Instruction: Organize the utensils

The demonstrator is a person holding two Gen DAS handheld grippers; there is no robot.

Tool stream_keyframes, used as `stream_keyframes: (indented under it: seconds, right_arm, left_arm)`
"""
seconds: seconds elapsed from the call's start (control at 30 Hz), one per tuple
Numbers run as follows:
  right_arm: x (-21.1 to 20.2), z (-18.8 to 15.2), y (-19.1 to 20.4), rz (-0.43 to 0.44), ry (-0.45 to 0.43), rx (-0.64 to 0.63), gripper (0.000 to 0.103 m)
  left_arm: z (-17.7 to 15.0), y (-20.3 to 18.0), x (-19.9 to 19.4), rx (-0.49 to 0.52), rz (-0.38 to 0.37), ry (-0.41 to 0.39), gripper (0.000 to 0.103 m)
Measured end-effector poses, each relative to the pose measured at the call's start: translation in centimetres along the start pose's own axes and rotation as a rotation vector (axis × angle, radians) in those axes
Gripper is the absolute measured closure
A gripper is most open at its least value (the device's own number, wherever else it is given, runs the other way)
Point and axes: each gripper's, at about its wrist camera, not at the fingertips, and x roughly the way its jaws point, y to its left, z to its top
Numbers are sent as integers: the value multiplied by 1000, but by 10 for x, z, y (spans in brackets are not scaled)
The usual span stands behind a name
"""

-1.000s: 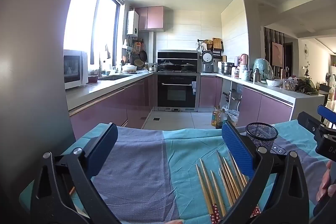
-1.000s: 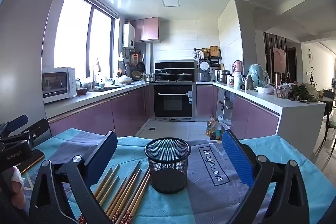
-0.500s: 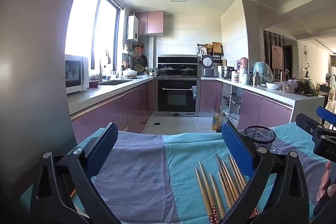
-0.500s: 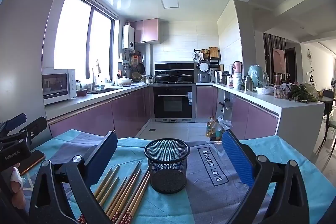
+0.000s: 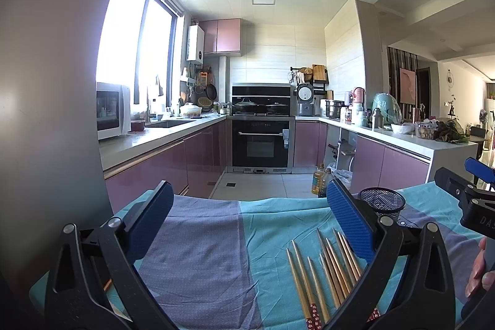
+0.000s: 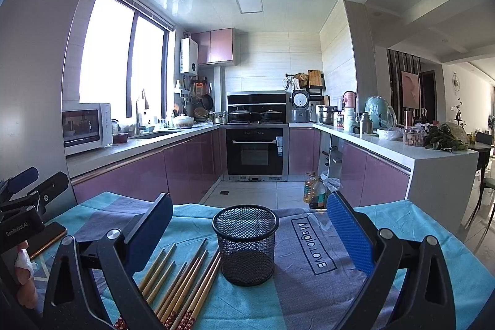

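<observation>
Left hand-held gripper (image 5: 250, 221): jaws spread wide, nothing between them, held above the tabletop (image 5: 198, 252). Right hand-held gripper (image 6: 247, 228): likewise released and empty.

Chopsticks (image 5: 324, 271): a loose row lying flat on the cloth, below and toward the left hand-held gripper's right finger, part of the row hidden behind that finger. In the right wrist view the same chopsticks (image 6: 182, 277) lie under and just inside the right hand-held gripper's left finger, patterned red ends nearest the camera.

Mesh cup (image 6: 246, 243): black, upright, centred between the right hand-held gripper's fingers, just beside the chopsticks; contact cannot be confirmed. From the left wrist only its rim (image 5: 382, 201) shows past the right finger.

The right wrist view alone shows the cloth lettering "Magic.LOVE" (image 6: 312, 248) and a phone-like slab (image 6: 49, 237) at far left. The left wrist view alone shows a person's fingers (image 5: 478, 271) at its right edge.
</observation>
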Motion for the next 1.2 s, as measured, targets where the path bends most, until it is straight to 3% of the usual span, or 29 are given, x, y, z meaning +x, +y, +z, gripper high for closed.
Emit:
stream_keyframes:
  seconds: [1.2]
  right_arm:
    - [0,2,-1,0,4,7,7]
  left_arm:
    - [1,0,-1,0,0,-3,5]
